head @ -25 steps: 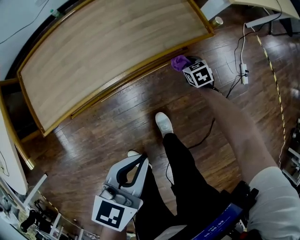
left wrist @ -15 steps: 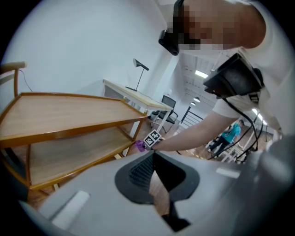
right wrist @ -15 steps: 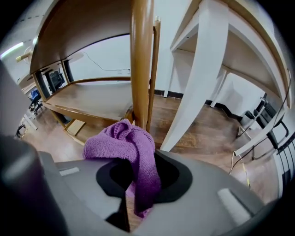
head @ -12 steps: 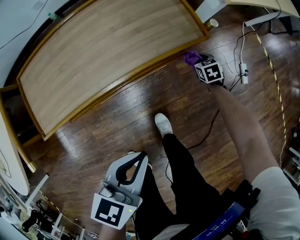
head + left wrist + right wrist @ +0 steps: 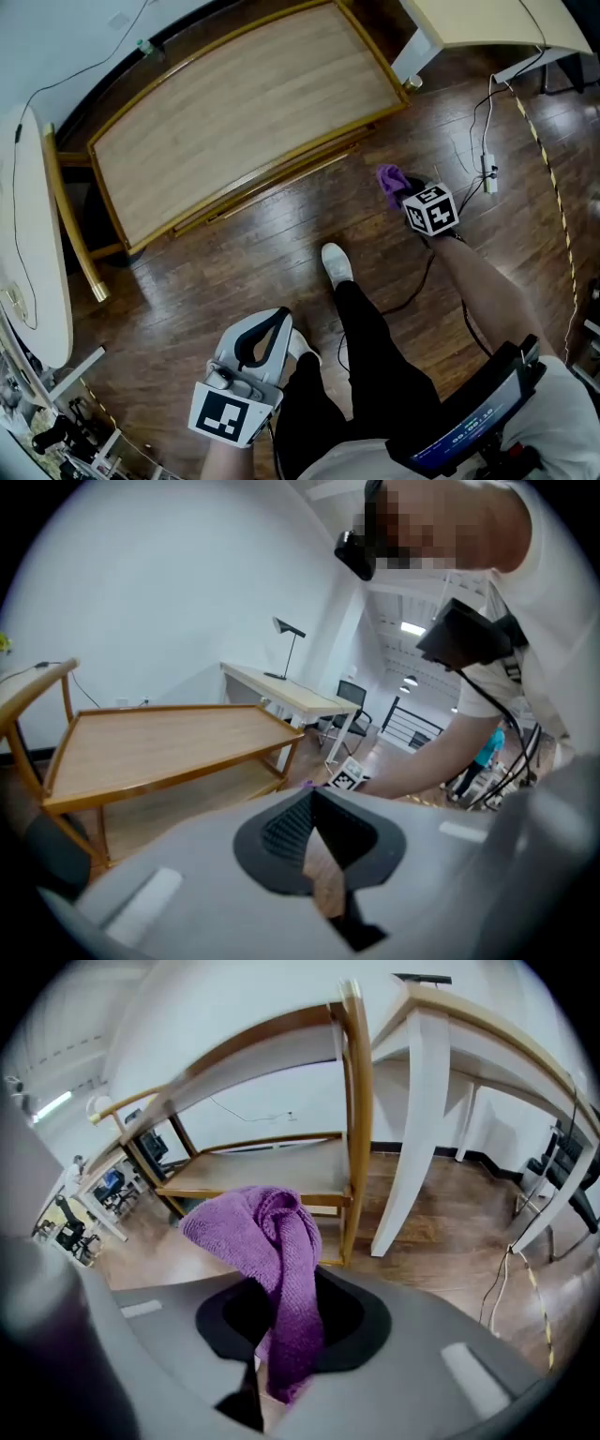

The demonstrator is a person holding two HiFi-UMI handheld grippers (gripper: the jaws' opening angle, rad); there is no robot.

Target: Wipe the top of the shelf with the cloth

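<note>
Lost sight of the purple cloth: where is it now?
The purple cloth is pinched in the right gripper, at the head view's right, over the floor off the near right corner of the wooden shelf.

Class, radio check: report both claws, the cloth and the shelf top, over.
Right claw shut on purple cloth, over the floor, clear of the shelf top. Left claw shut, empty. Nothing lying on the shelf top.

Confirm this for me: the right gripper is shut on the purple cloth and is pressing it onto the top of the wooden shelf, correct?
Not quite. The right gripper is shut on the purple cloth, but it is not pressing it onto the top of the wooden shelf. The head view shows gripper and cloth off the shelf, over the wooden floor near its right end.
</note>
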